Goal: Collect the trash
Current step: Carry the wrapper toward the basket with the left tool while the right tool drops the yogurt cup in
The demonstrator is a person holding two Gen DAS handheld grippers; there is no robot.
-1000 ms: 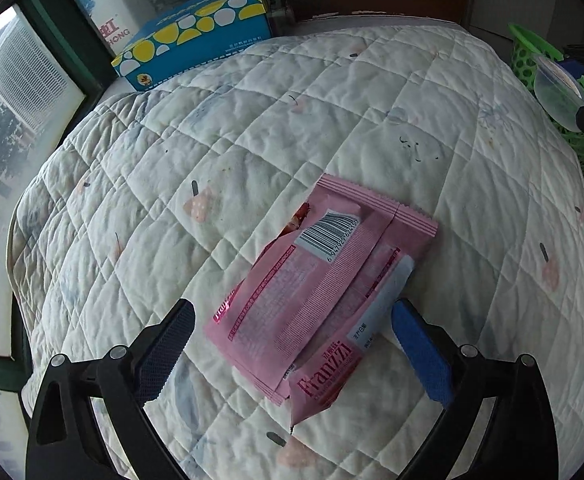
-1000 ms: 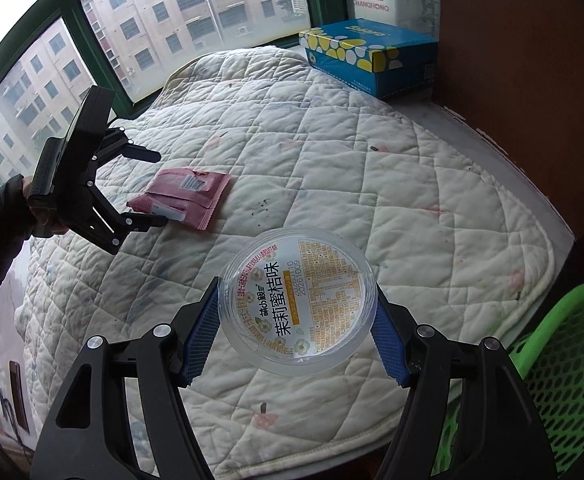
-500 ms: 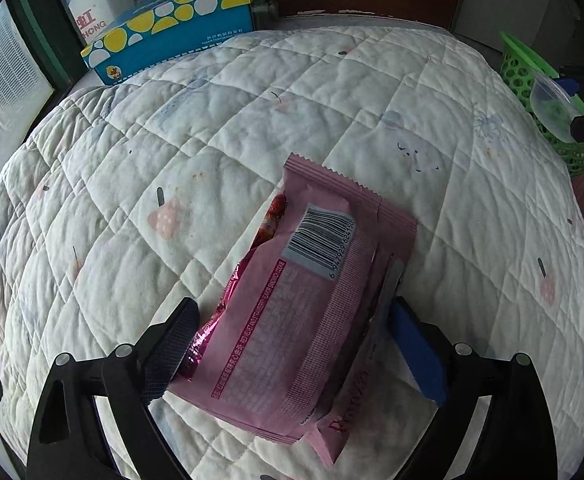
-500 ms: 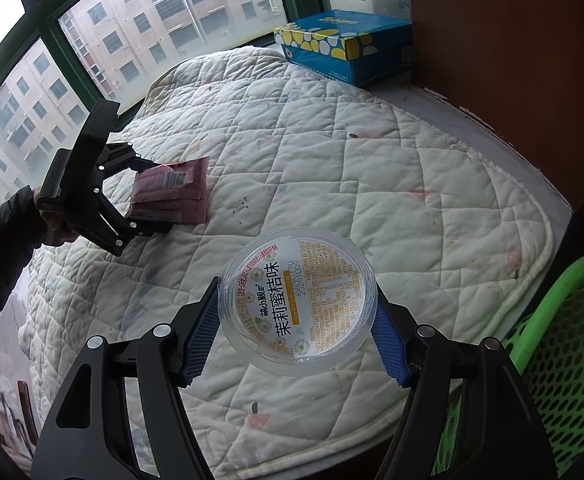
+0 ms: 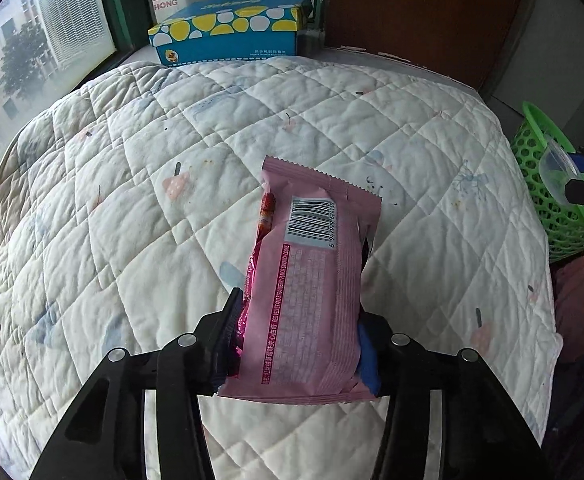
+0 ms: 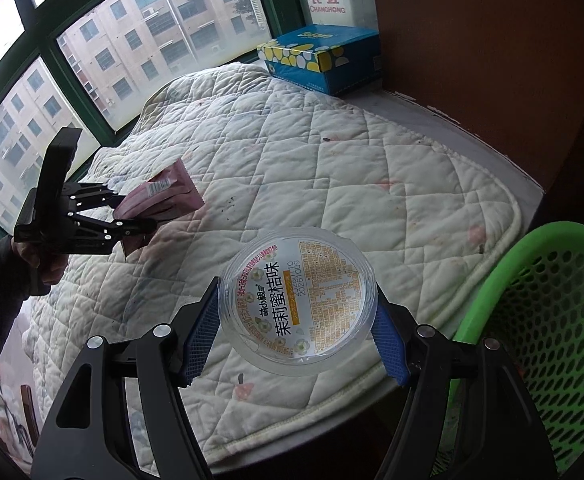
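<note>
A pink snack wrapper (image 5: 308,280) with a barcode is pinched between the pads of my left gripper (image 5: 300,328), whose jaws are closing on it. In the right wrist view the wrapper (image 6: 159,196) hangs just above the white quilt (image 6: 372,180), held by the left gripper (image 6: 131,212) in a person's hand. My right gripper (image 6: 296,312) is shut on a clear round plastic cup (image 6: 300,280) with a printed lid, held in the air beside the quilt's edge.
A green perforated basket (image 6: 488,276) stands at the right, beyond the quilt's edge; the left wrist view shows that basket (image 5: 532,168) too. A blue and yellow tissue box (image 5: 231,32) sits at the back by the window. A brown panel rises at the back right.
The left gripper's jaws have come together on the pink wrapper and raised it off the quilt. The right gripper, with the cup, has shifted toward the green basket.
</note>
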